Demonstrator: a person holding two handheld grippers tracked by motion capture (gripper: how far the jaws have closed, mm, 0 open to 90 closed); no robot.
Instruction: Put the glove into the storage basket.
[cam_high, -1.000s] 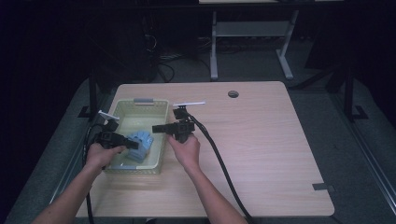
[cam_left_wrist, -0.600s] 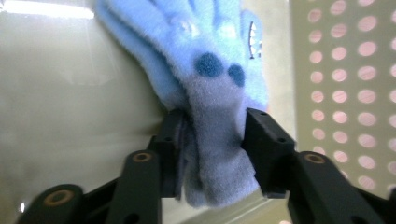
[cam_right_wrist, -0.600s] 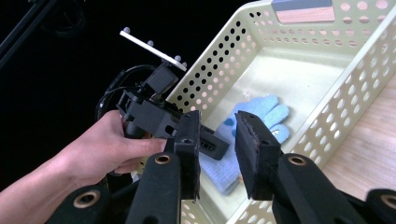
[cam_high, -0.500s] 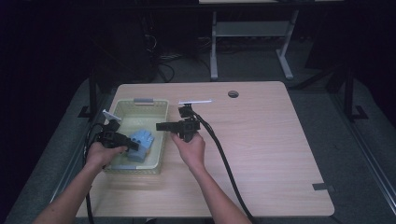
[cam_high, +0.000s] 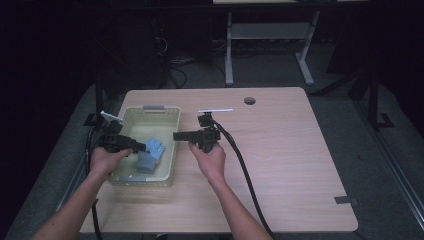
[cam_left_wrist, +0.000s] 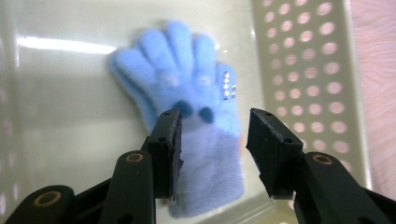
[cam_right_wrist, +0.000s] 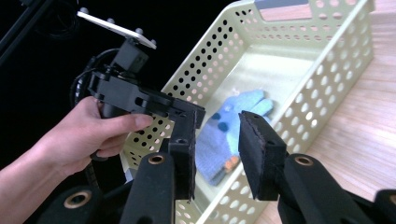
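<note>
A fluffy light-blue glove (cam_high: 151, 154) (cam_left_wrist: 196, 107) (cam_right_wrist: 229, 126) lies flat on the floor of a pale yellow perforated basket (cam_high: 173, 150) (cam_left_wrist: 299, 70) (cam_right_wrist: 327, 79) at the table's left. My left gripper (cam_high: 142, 146) (cam_left_wrist: 212, 135) (cam_right_wrist: 194, 114) hovers just over the glove's cuff. Its jaws have just been opening and stand apart, clear of the fabric. My right gripper (cam_high: 176, 136) (cam_right_wrist: 217, 144) points left over the basket's right rim. Its jaws have just been opening and have nothing between them.
The basket sits on a light wooden table (cam_high: 280, 150) with a round cable hole (cam_high: 249, 100) at the back and a grey tape patch (cam_high: 345, 200) at the front right. A black cable (cam_high: 245, 170) trails from the right gripper. A desk frame (cam_high: 230, 55) stands behind.
The left jaws have parted and let the glove go; it now rests on the basket floor. Both hands have stayed almost in place.
</note>
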